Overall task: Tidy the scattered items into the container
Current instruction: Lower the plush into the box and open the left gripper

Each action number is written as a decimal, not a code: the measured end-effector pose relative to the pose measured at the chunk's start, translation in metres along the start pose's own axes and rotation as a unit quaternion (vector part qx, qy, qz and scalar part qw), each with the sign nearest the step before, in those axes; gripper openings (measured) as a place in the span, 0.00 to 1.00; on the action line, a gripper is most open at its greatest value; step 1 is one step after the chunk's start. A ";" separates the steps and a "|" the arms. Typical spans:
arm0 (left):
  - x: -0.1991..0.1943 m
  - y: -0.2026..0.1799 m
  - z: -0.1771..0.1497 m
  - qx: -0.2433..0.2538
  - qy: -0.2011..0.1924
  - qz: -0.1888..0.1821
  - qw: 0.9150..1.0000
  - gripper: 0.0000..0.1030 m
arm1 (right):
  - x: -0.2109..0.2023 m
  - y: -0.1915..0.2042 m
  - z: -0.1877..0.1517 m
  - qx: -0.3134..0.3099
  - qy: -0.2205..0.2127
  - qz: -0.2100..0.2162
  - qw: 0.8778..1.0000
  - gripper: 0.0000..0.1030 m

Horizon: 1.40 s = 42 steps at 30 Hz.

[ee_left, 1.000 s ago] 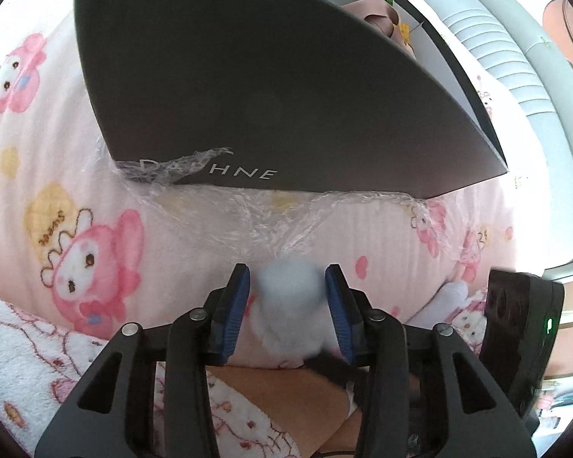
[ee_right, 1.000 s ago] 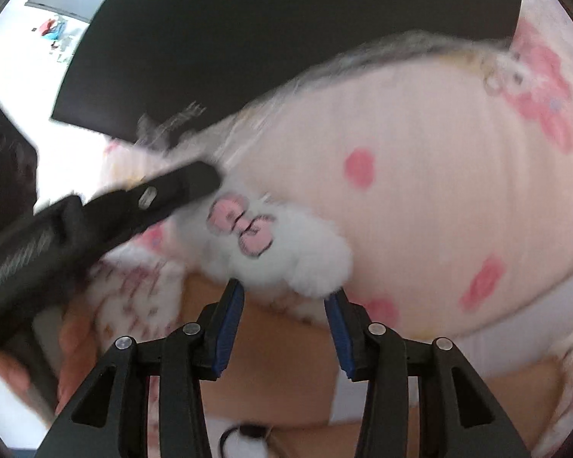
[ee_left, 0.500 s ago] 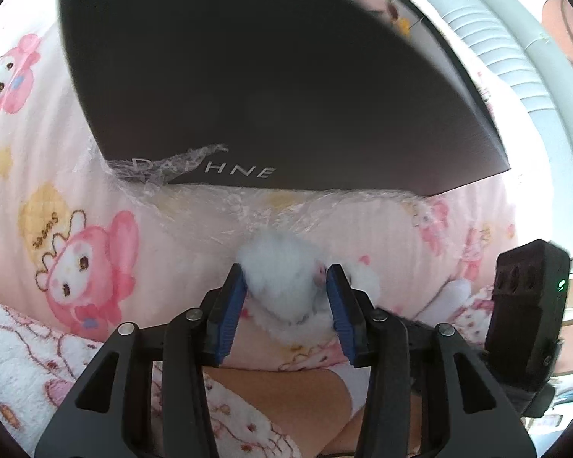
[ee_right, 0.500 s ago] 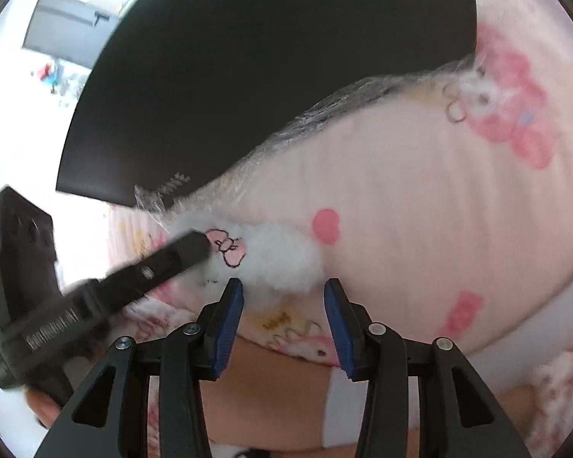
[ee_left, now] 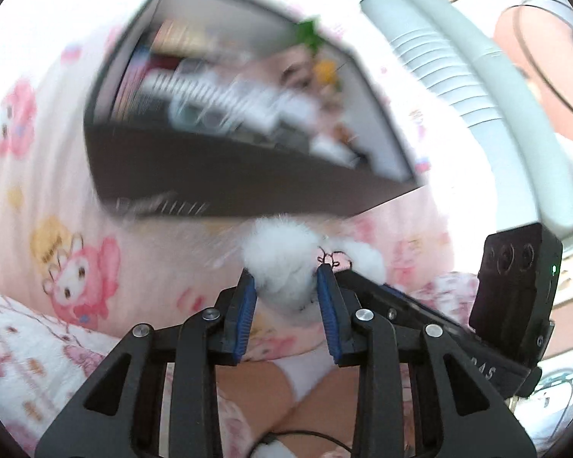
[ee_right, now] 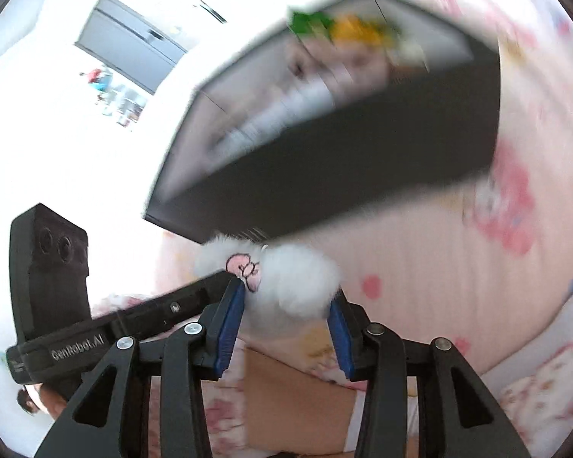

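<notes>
A white fluffy toy (ee_left: 282, 263) with a pink bow (ee_right: 244, 267) is held between both grippers. My left gripper (ee_left: 286, 286) is shut on one end of it. My right gripper (ee_right: 286, 301) has the other fluffy end (ee_right: 301, 282) between its blue pads, pressing on it. The toy hangs in front of and a little below the near wall of the dark open box (ee_left: 225, 183), which also shows in the right wrist view (ee_right: 343, 164). The box holds several blurred items, among them a green and yellow piece (ee_right: 343, 26).
The box sits on a pink cartoon-print bedspread (ee_left: 57, 229). A grey-green ribbed headboard or cushion (ee_left: 458, 68) runs at the right. The person's legs and patterned clothing (ee_left: 271, 393) are below the grippers. A white fleece blanket (ee_left: 23, 347) lies at lower left.
Both grippers have risen with the fluffy toy, so the box's open top and its contents now show. The right gripper has closed in around the toy's other end.
</notes>
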<state>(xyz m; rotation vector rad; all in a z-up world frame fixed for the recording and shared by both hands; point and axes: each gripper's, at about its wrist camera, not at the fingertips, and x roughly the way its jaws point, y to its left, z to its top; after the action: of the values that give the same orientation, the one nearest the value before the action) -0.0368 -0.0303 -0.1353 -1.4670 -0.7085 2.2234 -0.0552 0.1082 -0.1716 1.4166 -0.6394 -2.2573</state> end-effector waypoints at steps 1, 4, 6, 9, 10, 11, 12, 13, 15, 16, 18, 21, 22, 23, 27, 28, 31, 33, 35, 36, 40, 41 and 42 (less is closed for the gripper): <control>-0.008 -0.006 0.007 0.002 -0.009 -0.007 1.000 0.31 | -0.009 0.011 0.009 -0.017 -0.014 -0.002 1.000 0.37; -0.030 -0.024 0.037 0.021 -0.053 -0.002 0.998 0.31 | -0.045 0.028 0.054 -0.058 -0.040 0.004 0.997 0.37; -0.030 -0.026 0.064 0.013 -0.062 0.009 0.998 0.31 | -0.075 0.008 0.082 -0.068 -0.042 0.013 0.997 0.37; -0.024 -0.011 0.110 -0.006 -0.066 0.018 0.998 0.31 | -0.064 0.014 0.123 -0.091 -0.030 0.012 0.995 0.37; -0.016 -0.005 0.125 -0.018 -0.062 0.021 0.998 0.31 | -0.055 0.014 0.137 -0.094 -0.022 0.008 0.995 0.37; -0.008 0.002 0.137 -0.029 -0.060 0.027 0.997 0.30 | -0.050 0.018 0.150 -0.099 -0.011 0.004 0.995 0.37; 0.000 0.009 0.150 -0.034 -0.059 0.029 0.997 0.30 | -0.034 0.015 0.165 -0.105 0.002 0.001 0.994 0.37; 0.012 0.016 0.161 -0.042 -0.052 0.035 0.997 0.30 | -0.019 0.011 0.174 -0.104 0.012 -0.003 0.994 0.37; 0.032 0.031 0.179 -0.059 -0.038 0.041 0.997 0.29 | 0.008 0.001 0.191 -0.105 0.032 -0.016 0.994 0.37; 0.042 0.037 0.186 -0.063 -0.027 0.042 0.997 0.29 | 0.019 -0.005 0.195 -0.101 0.035 -0.028 0.994 0.37; 0.062 0.046 0.195 -0.070 -0.003 0.053 0.996 0.29 | 0.025 -0.020 0.199 -0.081 0.041 -0.026 0.996 0.37; 0.064 0.050 0.200 -0.070 0.000 0.065 0.995 0.31 | 0.036 -0.033 0.204 -0.050 0.049 -0.007 0.997 0.37; 0.059 0.049 0.200 -0.066 -0.010 0.067 0.996 0.32 | 0.030 -0.034 0.206 -0.049 0.036 -0.004 0.998 0.37; 0.054 0.048 0.199 -0.062 -0.023 0.067 0.996 0.32 | 0.027 -0.035 0.207 -0.052 0.025 -0.008 0.998 0.37; 0.046 0.041 0.196 -0.037 -0.040 0.082 0.995 0.32 | 0.005 -0.033 0.201 -0.074 -0.017 -0.063 0.995 0.37; 0.050 0.041 0.198 -0.039 -0.036 0.090 0.995 0.32 | 0.003 -0.033 0.198 -0.077 -0.018 -0.076 0.994 0.37; 0.065 0.040 0.207 -0.041 -0.016 0.111 0.993 0.31 | 0.000 -0.032 0.192 -0.084 -0.022 -0.095 0.992 0.37; 0.078 0.037 0.211 -0.040 -0.003 0.119 0.992 0.31 | 0.002 -0.036 0.193 -0.084 -0.016 -0.106 0.991 0.37; 0.089 0.035 0.215 -0.042 0.007 0.118 0.992 0.31 | 0.010 -0.046 0.196 -0.075 -0.004 -0.113 0.991 0.37; 0.092 0.034 0.214 -0.040 0.009 0.122 0.992 0.31 | 0.017 -0.051 0.196 -0.069 0.004 -0.113 0.991 0.37; 0.104 0.027 0.216 -0.032 0.011 0.138 0.990 0.32 | 0.027 -0.070 0.202 -0.029 0.034 -0.088 0.995 0.37; 0.104 0.025 0.214 -0.029 0.009 0.139 0.990 0.33 | 0.025 -0.072 0.203 -0.023 0.030 -0.084 0.996 0.37; 0.102 0.021 0.212 -0.024 0.006 0.140 0.990 0.34 | 0.025 -0.072 0.203 -0.024 0.027 -0.086 0.996 0.37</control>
<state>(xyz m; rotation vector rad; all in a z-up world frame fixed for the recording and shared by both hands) -0.2724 -0.0321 -0.1528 -1.6916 -0.5871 2.4150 -0.2562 0.1874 -0.1532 1.5577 -0.4584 -2.3387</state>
